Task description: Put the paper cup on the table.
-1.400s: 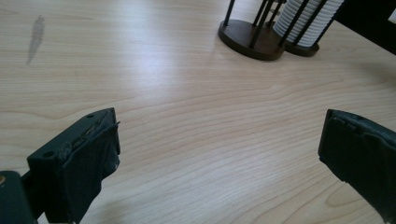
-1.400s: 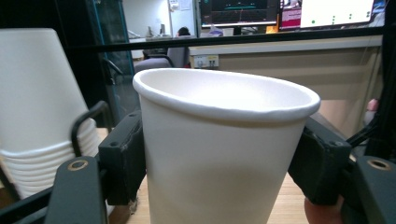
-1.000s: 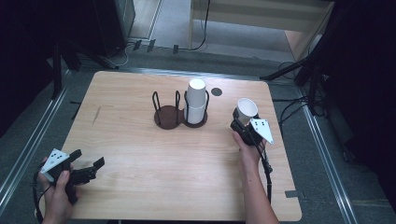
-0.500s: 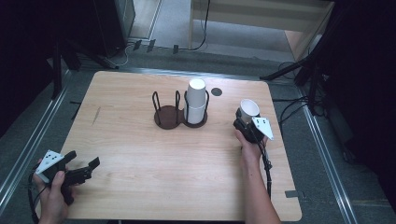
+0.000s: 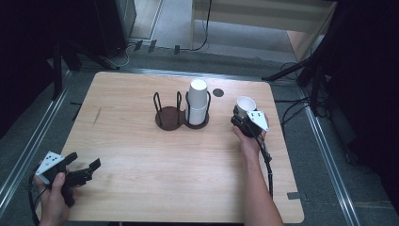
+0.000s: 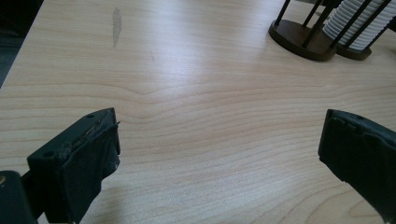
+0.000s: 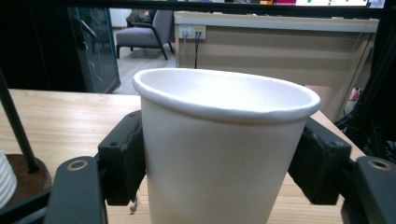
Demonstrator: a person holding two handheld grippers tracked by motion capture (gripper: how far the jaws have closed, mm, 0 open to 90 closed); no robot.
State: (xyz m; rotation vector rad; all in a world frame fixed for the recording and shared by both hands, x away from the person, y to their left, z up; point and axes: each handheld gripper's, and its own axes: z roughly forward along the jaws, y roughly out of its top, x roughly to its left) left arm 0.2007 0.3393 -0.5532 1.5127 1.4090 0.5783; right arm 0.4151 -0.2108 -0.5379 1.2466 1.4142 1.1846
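1. The paper cup (image 5: 245, 104) stands upright with its mouth up, near the table's (image 5: 141, 141) right edge and to the right of the cup rack (image 5: 181, 114), which is the landmark here.
2. The right gripper (image 5: 240, 120) is clamped on the cup: in the right gripper view its two black jaws press against opposite sides of the cup (image 7: 219, 149) below the rim.
3. The cup's wall is plain white; I can read no brand, label or writing on it, on the rack or on the table.
4. The rack has two round dark bases with thin black uprights. Its left half holds nothing; its right half holds a stack of white cups (image 5: 197, 101), upside down.
5. A small dark round spot (image 5: 218, 92) lies on the tabletop just behind and right of the rack.
6. Bare wood runs from the rack to the table's front and left edges, with a faint grey smear (image 6: 116, 25) well left of the rack.
7. The left gripper (image 5: 82, 172) sits at the front left corner, well away from the rack, with its jaws spread wide apart over bare wood and nothing between them.
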